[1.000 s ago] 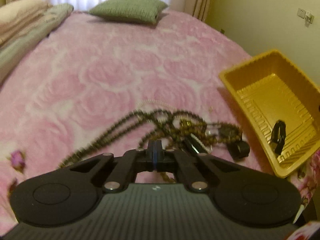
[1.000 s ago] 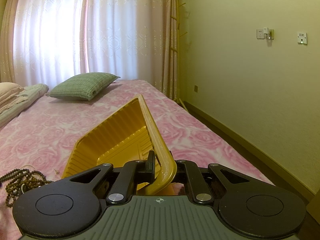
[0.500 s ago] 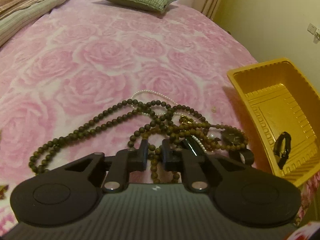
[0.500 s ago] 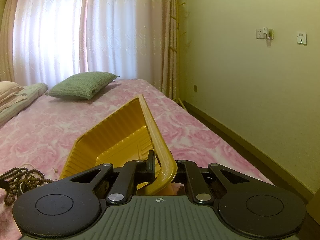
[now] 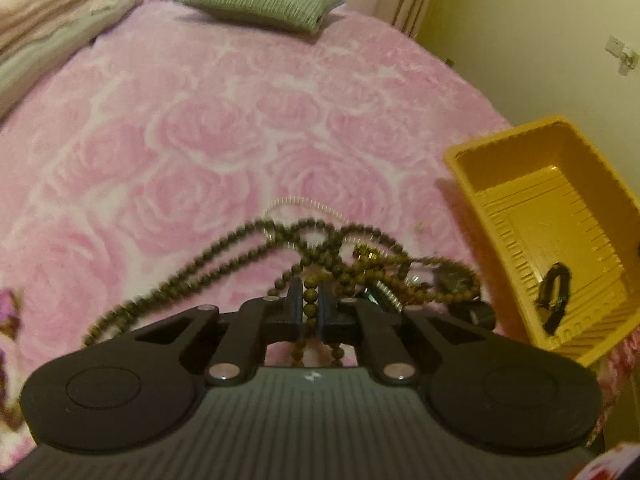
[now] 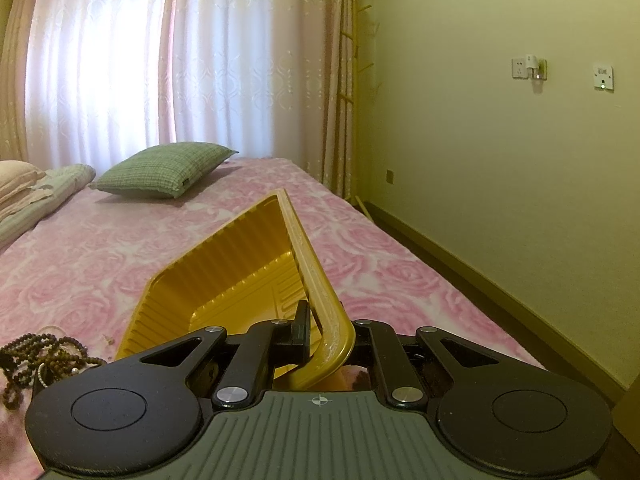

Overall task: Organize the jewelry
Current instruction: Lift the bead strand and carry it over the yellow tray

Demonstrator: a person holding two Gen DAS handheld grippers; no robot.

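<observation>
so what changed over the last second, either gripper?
The left gripper opened over the tangle of dark wooden bead necklaces, and its fingers have just been closing on one strand, now between them. The right gripper stayed shut on the rim of the tilted yellow plastic tray; the black item in the tray is unchanged.

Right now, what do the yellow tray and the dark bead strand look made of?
Yellow tray: seemingly thin moulded plastic, semi-glossy, with ribbed walls and a rolled rim. Dark bead strand: small round brown-olive beads, dull sheen, possibly wood or stone; blur leaves it open.
</observation>
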